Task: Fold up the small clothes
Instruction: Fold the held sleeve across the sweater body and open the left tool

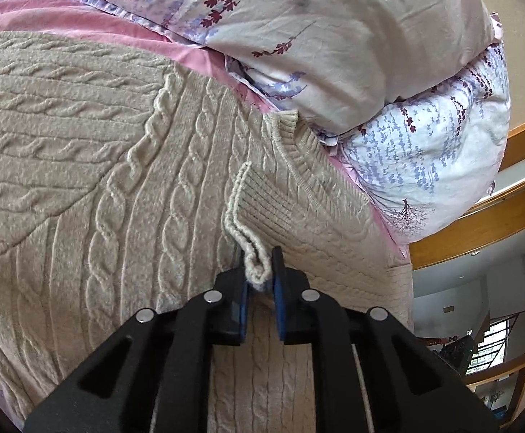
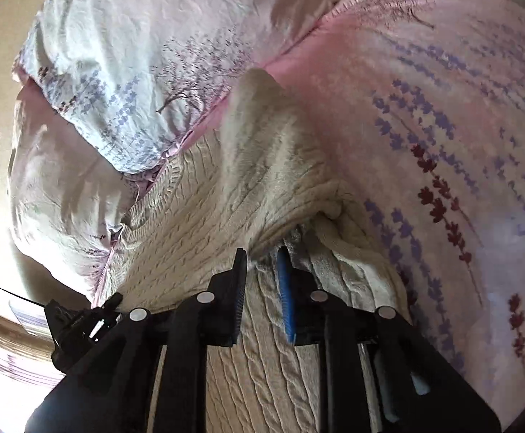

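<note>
A beige cable-knit sweater (image 1: 118,180) lies spread on the bed. Its sleeve is folded over the body, and the ribbed cuff (image 1: 262,213) points toward me. My left gripper (image 1: 259,265) is shut on the corner of that cuff, which is pinched between the blue pads. In the right wrist view the sweater (image 2: 208,216) bunches up into a ridge toward my right gripper (image 2: 261,258). That gripper is shut on a fold of the knit at the sweater's edge, and its jaws stand only narrowly apart.
Floral pillows and a rumpled duvet (image 1: 334,36) press against the sweater's far edge. A pink floral sheet (image 2: 443,144) covers the bed to the right. A wooden bed frame (image 1: 479,223) runs along the bed's side, with the room beyond it.
</note>
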Action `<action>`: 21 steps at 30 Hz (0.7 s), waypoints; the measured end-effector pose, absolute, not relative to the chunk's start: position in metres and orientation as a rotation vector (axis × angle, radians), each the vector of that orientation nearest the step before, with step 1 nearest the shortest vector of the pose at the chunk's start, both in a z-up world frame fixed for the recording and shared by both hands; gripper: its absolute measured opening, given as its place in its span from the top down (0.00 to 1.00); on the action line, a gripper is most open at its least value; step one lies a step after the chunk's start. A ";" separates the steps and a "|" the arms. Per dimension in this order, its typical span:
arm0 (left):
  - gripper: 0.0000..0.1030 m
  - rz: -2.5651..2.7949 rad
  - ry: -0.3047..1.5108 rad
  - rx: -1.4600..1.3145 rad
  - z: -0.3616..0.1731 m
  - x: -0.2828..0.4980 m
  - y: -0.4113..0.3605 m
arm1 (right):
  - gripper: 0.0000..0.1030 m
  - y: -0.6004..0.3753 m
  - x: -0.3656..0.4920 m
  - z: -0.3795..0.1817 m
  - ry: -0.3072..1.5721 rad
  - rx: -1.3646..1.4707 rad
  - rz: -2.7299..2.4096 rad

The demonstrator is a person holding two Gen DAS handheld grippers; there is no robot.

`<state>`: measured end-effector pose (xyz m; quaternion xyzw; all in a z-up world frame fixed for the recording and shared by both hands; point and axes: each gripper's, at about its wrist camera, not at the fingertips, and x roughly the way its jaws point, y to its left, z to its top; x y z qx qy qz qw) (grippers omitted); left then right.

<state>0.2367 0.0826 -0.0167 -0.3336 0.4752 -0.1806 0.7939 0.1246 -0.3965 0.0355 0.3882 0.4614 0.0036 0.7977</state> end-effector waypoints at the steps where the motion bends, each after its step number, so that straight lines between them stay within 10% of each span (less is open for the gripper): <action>1: 0.71 -0.399 1.013 -0.723 -0.015 0.235 0.083 | 0.82 -0.397 0.117 0.049 0.948 0.780 -0.008; 10: 0.62 -0.393 0.975 -0.689 -0.010 0.237 0.068 | 0.77 -0.384 0.178 0.067 0.944 0.612 0.057; 16: 0.87 -0.348 0.979 -0.629 -0.012 0.242 0.071 | 0.71 -0.385 0.205 0.027 1.061 0.630 -0.027; 21: 0.86 -0.356 0.979 -0.660 -0.013 0.239 0.082 | 0.56 -0.376 0.199 0.042 1.061 0.581 -0.055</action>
